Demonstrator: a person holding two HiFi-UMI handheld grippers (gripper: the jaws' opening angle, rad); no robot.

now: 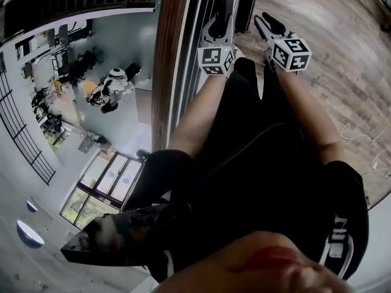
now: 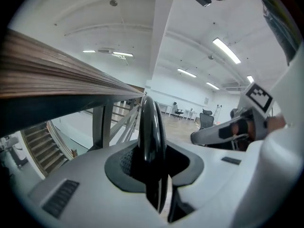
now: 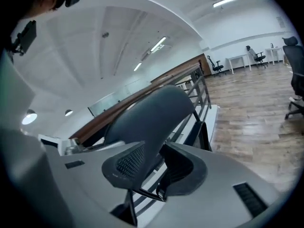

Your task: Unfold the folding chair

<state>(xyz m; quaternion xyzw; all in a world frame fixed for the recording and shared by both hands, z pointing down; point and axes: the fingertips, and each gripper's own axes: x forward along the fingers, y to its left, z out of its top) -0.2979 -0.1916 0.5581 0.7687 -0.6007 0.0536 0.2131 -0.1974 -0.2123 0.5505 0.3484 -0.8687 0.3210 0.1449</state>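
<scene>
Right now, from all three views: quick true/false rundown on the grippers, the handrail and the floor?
1. The left gripper is nearer the wooden handrail than the right gripper is. True.
2. The floor is grey carpet. False: it is a wood plank floor.
3. Nothing stands between the left gripper's jaws. False: a thin black panel edge, apparently the folding chair's, stands between them.
4. Office chairs stand far off in the right gripper view. True.
</scene>
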